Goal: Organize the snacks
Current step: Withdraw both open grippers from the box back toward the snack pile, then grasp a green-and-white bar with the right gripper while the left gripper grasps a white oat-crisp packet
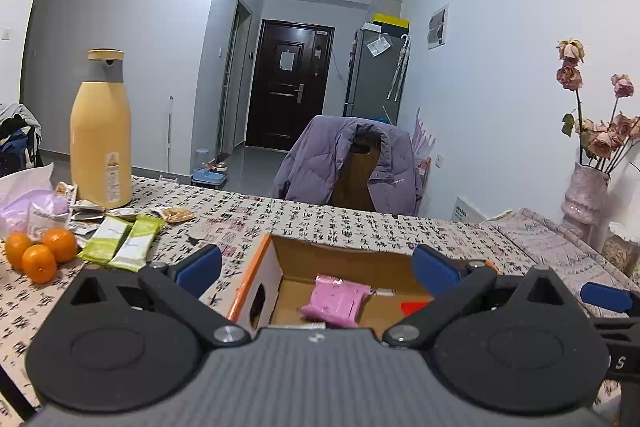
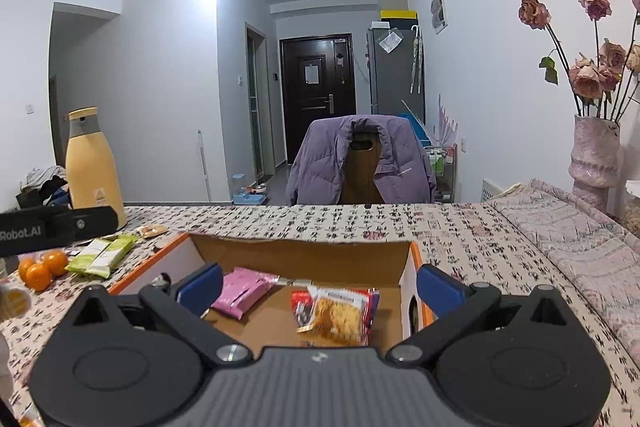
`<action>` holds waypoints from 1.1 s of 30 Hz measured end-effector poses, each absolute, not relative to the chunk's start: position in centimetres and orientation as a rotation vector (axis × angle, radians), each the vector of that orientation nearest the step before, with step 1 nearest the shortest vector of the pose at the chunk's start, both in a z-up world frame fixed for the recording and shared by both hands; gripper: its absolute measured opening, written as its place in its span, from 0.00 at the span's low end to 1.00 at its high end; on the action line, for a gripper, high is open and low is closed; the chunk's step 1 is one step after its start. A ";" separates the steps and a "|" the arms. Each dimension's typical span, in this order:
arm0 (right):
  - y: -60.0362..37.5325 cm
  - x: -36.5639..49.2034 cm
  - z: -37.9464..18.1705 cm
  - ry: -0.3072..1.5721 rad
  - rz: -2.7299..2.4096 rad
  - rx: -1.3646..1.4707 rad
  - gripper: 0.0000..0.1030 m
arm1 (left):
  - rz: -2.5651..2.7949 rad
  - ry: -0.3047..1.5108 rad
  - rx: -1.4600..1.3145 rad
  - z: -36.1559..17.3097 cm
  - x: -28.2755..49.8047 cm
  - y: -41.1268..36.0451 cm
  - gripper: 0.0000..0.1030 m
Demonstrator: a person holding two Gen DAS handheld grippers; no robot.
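An open cardboard box (image 1: 344,259) with orange edges stands on the patterned tablecloth; it also shows in the right wrist view (image 2: 304,259). Inside lie a pink packet (image 1: 334,301) (image 2: 242,291), a clear packet of yellow snack (image 2: 340,313) and a red wrapper (image 2: 301,301). My left gripper (image 1: 316,269) is open and empty, just above the box's near side. My right gripper (image 2: 318,289) is open and empty, over the box. Two green packets (image 1: 122,243) (image 2: 102,255) and several small wrappers (image 1: 90,213) lie to the left of the box.
A yellow thermos (image 1: 100,131) (image 2: 94,167) stands at the far left. Three oranges (image 1: 40,251) (image 2: 42,267) and a plastic bag (image 1: 28,203) lie near it. A vase of dried roses (image 2: 594,151) stands at the right. A chair with a purple jacket (image 1: 352,163) is behind the table.
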State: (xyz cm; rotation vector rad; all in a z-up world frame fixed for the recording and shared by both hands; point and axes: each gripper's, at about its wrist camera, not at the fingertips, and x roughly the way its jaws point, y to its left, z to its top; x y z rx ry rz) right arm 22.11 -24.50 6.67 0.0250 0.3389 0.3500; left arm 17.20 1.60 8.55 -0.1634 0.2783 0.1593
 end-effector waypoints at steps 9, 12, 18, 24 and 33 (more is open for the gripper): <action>-25.2 17.6 5.3 0.376 0.354 0.022 1.00 | 0.138 0.300 -0.145 7.0 11.8 2.2 1.00; -25.4 16.1 5.1 0.379 0.353 0.018 1.00 | 0.133 0.308 -0.135 6.4 10.1 2.5 1.00; -25.7 13.3 3.8 0.406 0.355 0.005 1.00 | 0.128 0.343 -0.117 4.8 7.5 2.7 1.00; -25.9 11.3 1.9 0.460 0.359 -0.010 1.00 | 0.117 0.386 -0.111 2.9 5.8 3.1 1.00; -27.0 9.9 -0.2 0.519 0.331 -0.036 1.00 | 0.110 0.435 -0.103 0.1 3.8 3.9 1.00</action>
